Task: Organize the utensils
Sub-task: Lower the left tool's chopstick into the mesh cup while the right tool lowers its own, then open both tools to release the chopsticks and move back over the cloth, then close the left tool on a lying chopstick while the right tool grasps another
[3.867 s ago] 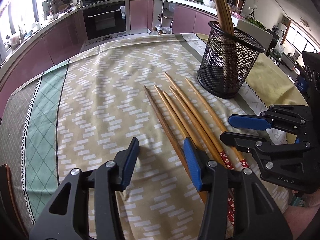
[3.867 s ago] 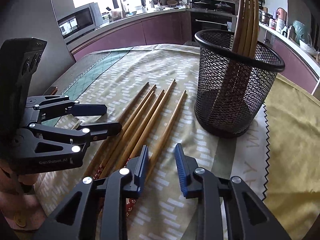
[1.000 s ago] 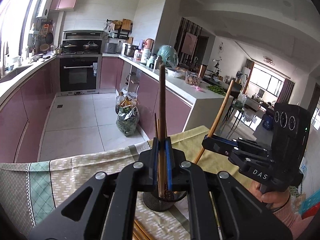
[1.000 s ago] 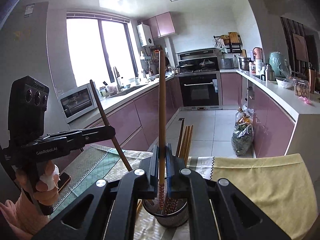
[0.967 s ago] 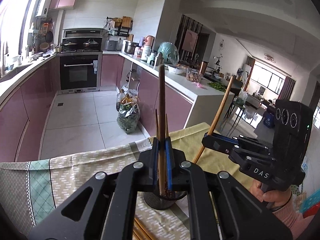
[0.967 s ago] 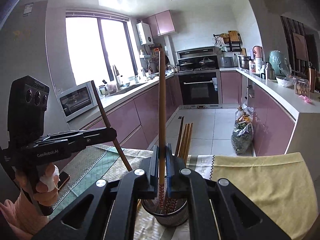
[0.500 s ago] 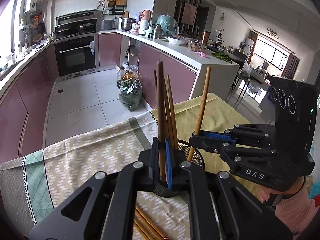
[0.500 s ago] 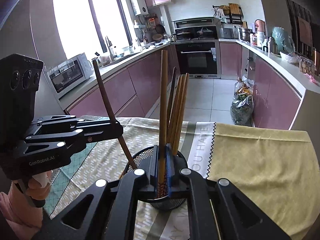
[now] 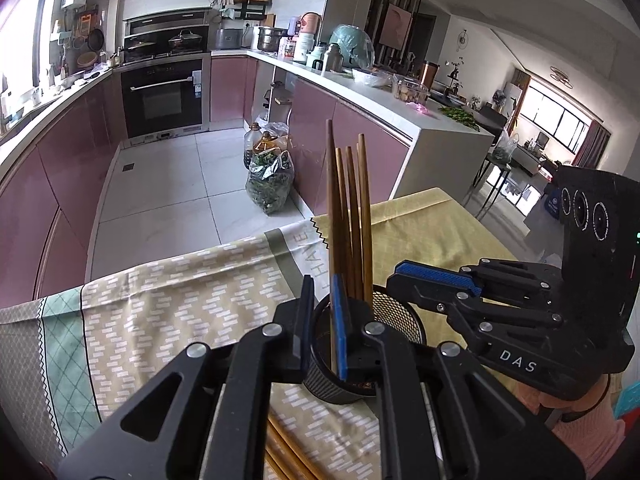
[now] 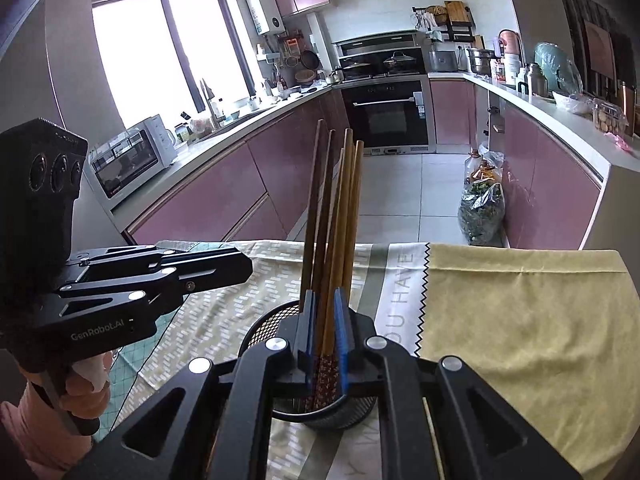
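Seemingly loose chopsticks in holder

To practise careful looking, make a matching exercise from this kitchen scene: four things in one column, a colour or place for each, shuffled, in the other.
Things:
1. mesh holder
2. gripper pads
3. microwave
4. bag of greens

Colour or place:
A. on the tiled floor
B. black
C. blue
D. on the counter under the window

Pairs: 1-B, 2-C, 3-D, 4-A
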Demonstrator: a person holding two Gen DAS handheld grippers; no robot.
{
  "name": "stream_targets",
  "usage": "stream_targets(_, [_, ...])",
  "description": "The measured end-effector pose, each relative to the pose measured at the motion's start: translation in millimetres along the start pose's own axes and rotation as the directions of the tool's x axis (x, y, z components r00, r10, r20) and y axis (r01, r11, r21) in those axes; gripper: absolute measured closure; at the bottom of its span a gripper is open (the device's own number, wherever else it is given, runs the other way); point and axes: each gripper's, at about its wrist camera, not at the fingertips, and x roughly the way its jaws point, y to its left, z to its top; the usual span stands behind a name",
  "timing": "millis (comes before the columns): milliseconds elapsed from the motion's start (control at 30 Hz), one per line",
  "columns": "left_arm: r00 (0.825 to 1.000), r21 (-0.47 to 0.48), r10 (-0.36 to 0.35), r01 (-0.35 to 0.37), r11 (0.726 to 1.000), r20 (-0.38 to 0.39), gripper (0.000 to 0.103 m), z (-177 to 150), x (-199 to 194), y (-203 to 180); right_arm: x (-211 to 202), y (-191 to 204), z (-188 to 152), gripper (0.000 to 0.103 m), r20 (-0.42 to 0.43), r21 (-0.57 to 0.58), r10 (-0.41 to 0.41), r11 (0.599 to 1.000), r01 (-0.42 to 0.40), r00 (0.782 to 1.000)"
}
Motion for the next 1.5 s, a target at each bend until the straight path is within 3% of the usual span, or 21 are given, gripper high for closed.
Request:
stream_targets(300, [0.983, -0.013, 0.079, -0.078, 0.997, 0.164, 0.054, -37.0, -58.0, 8.3, -29.1, 20.7, -17.7, 0.07, 0.061, -0.05, 0.066, 0.997, -0.063, 0.996])
stream_targets(467, [0.977, -0.011, 0.139, -0.139, 0.99, 0.159, 0.044, -77.5, -75.0, 15.1, -40.1, 44.9, -40.8, 0.059, 0.049, -0.112, 0.134, 0.985, -0.128, 0.99])
stream_targets(633, [0.988, -0.024, 0.152, -0.151, 0.988, 0.032, 0.044, -120.1, -57.1, 25.7, -25.1, 62.3, -67.0, 0.057, -0.033, -0.126, 0.149, 0.98, -0.152, 0.988])
stream_targets(900, [0.977, -0.036, 0.18, -0.185, 0.982, -0.119, 0.044, -171.4, -27.4, 34.8, 8.1, 62.8, -98.8, 0.057, -0.141, -0.064, 0.144, 0.986, -0.154, 0.979])
stream_targets(1500, [0.965, -0.036, 0.194, -0.203, 0.979, -0.179, 0.045, -178.3, -11.4, 32.8, 24.0, 69.8, -117.4, 0.057, -0.196, -0.053, 0.127, 0.989, -0.14, 0.972])
